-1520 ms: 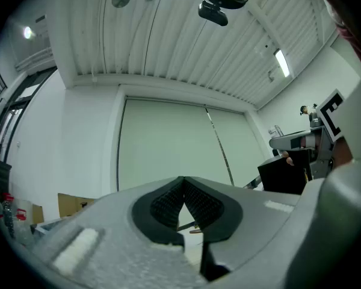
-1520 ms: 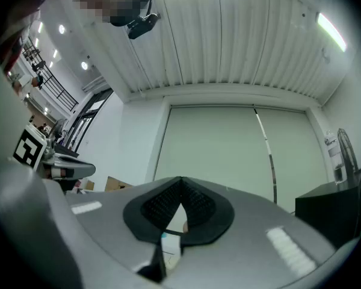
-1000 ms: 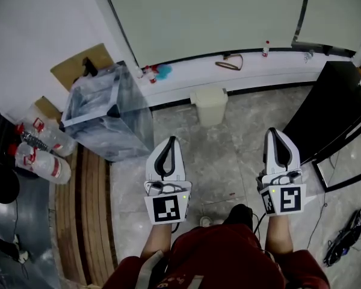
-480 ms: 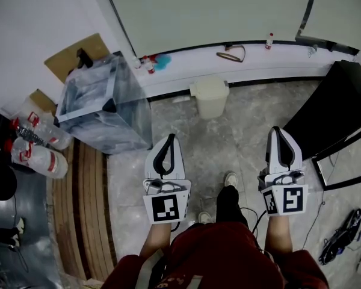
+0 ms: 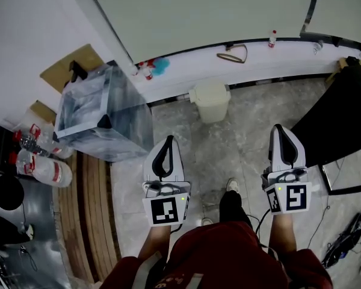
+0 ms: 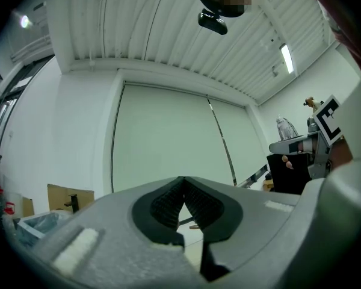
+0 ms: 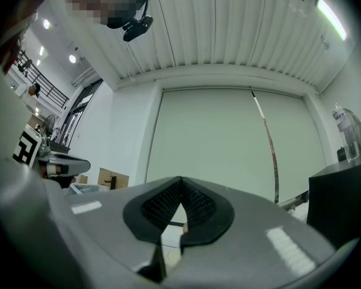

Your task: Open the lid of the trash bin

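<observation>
- Bin (image 5: 210, 104) stands on the floor (image 5: 246, 143) at the far side, tight against the white ledge (image 5: 277, 62), probably to keep it out of the walkway. Its lid (image 5: 209, 92) lies flat and shut, so the opening has not yet begun.
- Left gripper (image 5: 169, 142) is held out about level, near and a little left of the bin and well apart from it. Its jaws are pressed together with nothing between them.
- Right gripper (image 5: 278, 129) is held alongside, near and to the right of the bin, also well apart. Its jaws are fully together and empty.
- Both point toward the far wall with the bin between their lines, which suggests the person is squaring up to it. Closed jaws would suit pushing or lifting the lid's edge rather than pinching it.
- Clear box (image 5: 102, 110) sits to the bin's left and a dark cabinet (image 5: 331, 125) to its right, leaving an open strip of floor leading to the bin.
</observation>
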A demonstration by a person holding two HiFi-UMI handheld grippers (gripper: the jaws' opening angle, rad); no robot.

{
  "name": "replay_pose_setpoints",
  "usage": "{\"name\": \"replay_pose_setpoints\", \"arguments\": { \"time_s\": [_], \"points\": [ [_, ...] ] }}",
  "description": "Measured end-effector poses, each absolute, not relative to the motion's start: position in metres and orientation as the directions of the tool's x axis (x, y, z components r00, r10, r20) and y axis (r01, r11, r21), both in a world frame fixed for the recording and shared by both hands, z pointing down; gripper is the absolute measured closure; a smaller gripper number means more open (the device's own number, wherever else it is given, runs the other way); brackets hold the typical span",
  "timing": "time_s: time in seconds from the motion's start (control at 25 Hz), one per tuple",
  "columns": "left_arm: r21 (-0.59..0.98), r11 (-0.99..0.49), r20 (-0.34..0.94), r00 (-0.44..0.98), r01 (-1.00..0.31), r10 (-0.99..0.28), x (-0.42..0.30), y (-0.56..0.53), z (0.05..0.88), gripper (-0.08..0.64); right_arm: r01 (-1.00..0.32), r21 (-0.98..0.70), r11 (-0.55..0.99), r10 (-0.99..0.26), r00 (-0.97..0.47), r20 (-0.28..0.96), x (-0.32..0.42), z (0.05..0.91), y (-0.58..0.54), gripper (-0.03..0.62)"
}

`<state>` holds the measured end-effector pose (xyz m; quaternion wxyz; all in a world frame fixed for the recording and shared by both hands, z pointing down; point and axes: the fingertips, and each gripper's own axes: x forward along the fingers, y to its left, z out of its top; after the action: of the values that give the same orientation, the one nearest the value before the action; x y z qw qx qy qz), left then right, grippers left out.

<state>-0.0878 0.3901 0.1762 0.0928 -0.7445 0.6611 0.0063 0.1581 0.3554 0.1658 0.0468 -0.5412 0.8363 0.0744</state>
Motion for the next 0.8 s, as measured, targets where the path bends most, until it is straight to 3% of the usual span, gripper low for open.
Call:
{"name": "replay_pose_setpoints", "arguments": {
  "time_s": [0.8],
  "points": [
    [-0.183,-0.166,-0.138,0.192,-0.969,-0.972,0.047,0.178,0.159,0.555,-0.924,0.029,0.380,-0.913,-0.380,-0.148,0.278,0.172,0.161,0.592]
  ]
}}
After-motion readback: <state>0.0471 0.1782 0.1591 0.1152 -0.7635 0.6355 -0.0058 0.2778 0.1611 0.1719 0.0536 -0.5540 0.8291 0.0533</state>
